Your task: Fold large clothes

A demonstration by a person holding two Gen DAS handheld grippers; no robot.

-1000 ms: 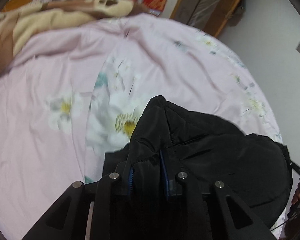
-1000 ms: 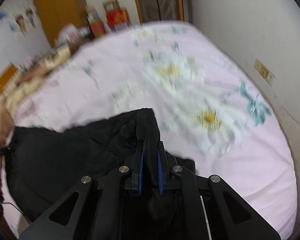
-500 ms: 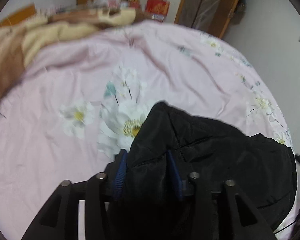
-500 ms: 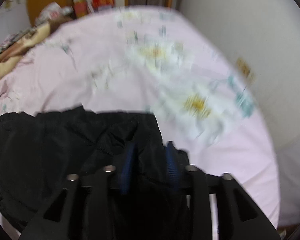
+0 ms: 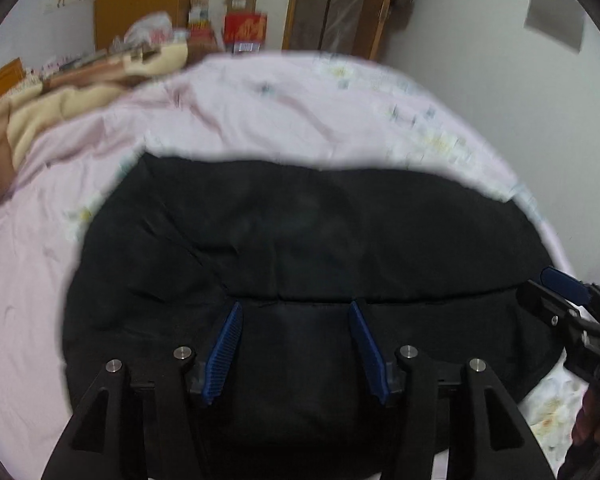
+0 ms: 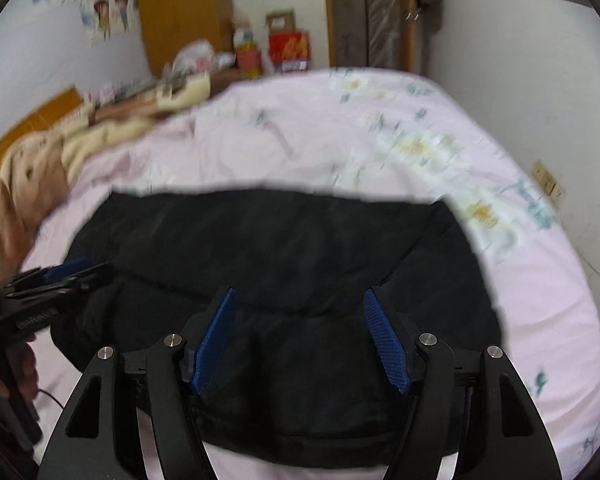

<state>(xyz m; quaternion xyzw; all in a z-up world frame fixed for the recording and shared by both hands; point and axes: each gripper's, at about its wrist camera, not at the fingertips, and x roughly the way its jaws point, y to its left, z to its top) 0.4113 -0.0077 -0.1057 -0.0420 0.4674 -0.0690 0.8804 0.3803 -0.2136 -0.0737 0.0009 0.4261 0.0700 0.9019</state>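
Where a second ago both my claws were pinched shut on bunched folds of the black jacket [image 5: 300, 240], they now stand wide open with nothing between the blue pads. My left claw [image 5: 296, 340] hovers over the near hem of the garment, and my right claw [image 6: 300, 336] does the same further along that edge; each shows plain dark cloth in the gap. The jacket itself has changed most: the raised peak it formed before is gone, and it now lies spread flat and broad across the near part of the bed [image 5: 260, 120], its far edge running roughly straight from 9 to 3 o'clock in both views. A seam crosses the cloth just beyond my fingertips.

From my left wrist view, my right claw enters at 3 o'clock, resting at the jacket's right end; from my right wrist view, my left claw shows at 9 o'clock beside the left end. Whether either touches the cloth I cannot tell, as the frames are blurred.

Beyond the jacket the pink floral sheet is bare up to 12 o'clock. A tan blanket [image 6: 40, 168] lies heaped at 10 o'clock, clear of the garment. Behind the bed stand a red box [image 6: 290, 48], a wooden cupboard [image 6: 180, 12] and a door frame.
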